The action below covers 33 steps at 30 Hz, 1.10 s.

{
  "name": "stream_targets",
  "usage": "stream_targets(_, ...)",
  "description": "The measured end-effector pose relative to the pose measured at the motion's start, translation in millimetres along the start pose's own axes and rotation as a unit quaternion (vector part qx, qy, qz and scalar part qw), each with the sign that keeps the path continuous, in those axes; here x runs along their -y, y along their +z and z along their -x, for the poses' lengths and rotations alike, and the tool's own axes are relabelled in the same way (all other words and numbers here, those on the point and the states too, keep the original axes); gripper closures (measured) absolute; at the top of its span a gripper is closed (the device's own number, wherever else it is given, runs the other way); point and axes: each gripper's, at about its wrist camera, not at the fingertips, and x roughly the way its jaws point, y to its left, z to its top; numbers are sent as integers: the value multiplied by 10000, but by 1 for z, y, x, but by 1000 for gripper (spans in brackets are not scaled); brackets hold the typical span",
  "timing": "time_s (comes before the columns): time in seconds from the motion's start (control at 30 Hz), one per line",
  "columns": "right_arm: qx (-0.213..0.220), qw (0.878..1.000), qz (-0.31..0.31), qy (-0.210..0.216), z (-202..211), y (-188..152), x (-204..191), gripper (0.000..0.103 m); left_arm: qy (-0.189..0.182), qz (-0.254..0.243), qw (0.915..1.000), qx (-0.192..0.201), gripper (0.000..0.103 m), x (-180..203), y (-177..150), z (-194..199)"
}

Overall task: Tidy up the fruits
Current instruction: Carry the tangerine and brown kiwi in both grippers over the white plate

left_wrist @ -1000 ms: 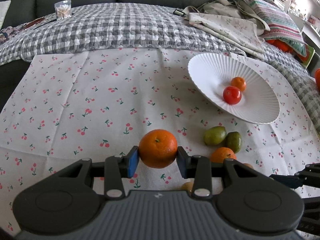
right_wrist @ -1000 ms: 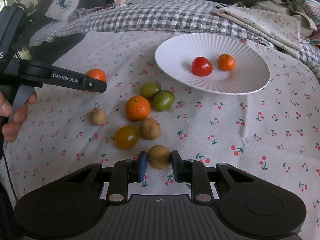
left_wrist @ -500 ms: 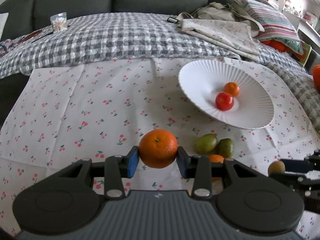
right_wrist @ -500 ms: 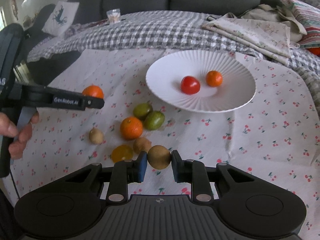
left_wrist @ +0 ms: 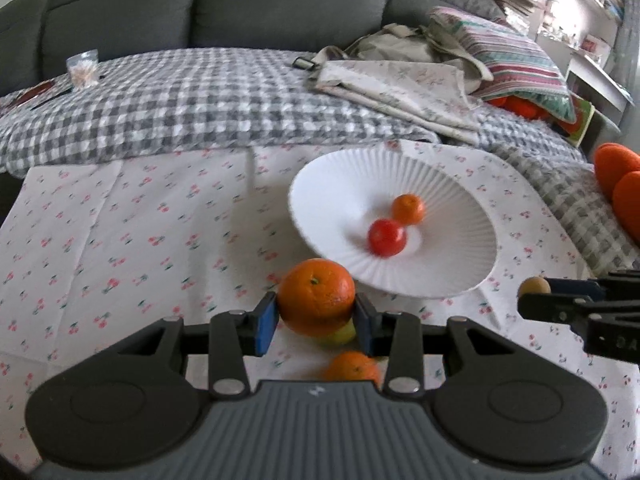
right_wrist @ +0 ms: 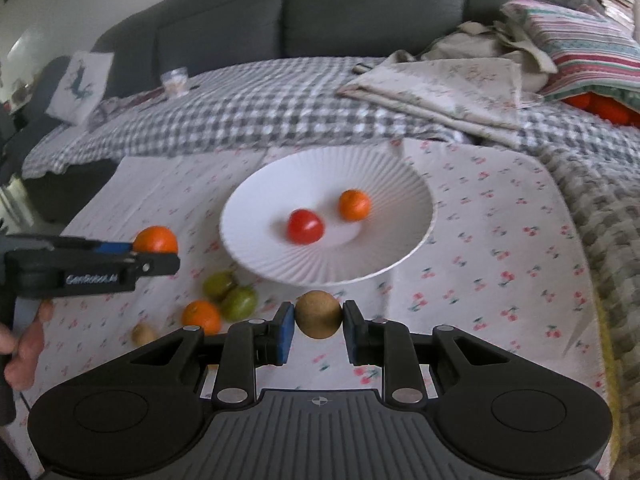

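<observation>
My left gripper (left_wrist: 316, 320) is shut on a large orange (left_wrist: 317, 303), held above the cloth just short of the white ribbed plate (left_wrist: 332, 184). My right gripper (right_wrist: 318, 328) is shut on a brown kiwi (right_wrist: 319, 313), held near the plate's (right_wrist: 400, 168) front rim. The plate holds a red tomato (right_wrist: 305, 226) and a small tangerine (right_wrist: 354, 205). The left gripper and its orange (right_wrist: 155, 239) show at the left of the right wrist view. The kiwi (left_wrist: 534, 285) shows at the right of the left wrist view.
On the cherry-print cloth (right_wrist: 500, 248) lie two green fruits (right_wrist: 230, 294), an orange (right_wrist: 201, 315) and a small kiwi (right_wrist: 143, 333). A checked blanket (right_wrist: 260, 112), folded cloths (right_wrist: 448, 84) and a striped cushion (right_wrist: 584, 56) lie behind the plate, before a grey sofa.
Both grippers have lifted their fruit and moved forward toward the plate, which now looks larger and nearer. The left gripper has shifted right, over the loose fruits.
</observation>
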Motion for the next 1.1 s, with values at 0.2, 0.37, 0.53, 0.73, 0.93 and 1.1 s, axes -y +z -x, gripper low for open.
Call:
stream_targets(0.2,36,9998,-102,-183,-5,7,13,79,-140,-377,9992,85,64,26,7,-14)
stream_targets(0.37,73,9996,-157,-215,-12,17,20,79,-299,-732,9967,178,64,44,9,-27)
stream_targets(0.53,132,9995,-170,-225,-25,29,26,79,-471,-1003,9936,219,64,56,11,-42)
stream_targets(0.73,87,9997,-91,-220,-43,33,26,79,-573,-1176,9911,241,64,60,13,-57)
stream_targets(0.93,47,9997,-33,-228,-58,37,26,79,-610,-1307,9894,182,64,64,12,-69)
stream_targets(1.1,-45,9997,90,-223,-72,37,24,79,-634,-1265,9897,204,63,60,13,-73)
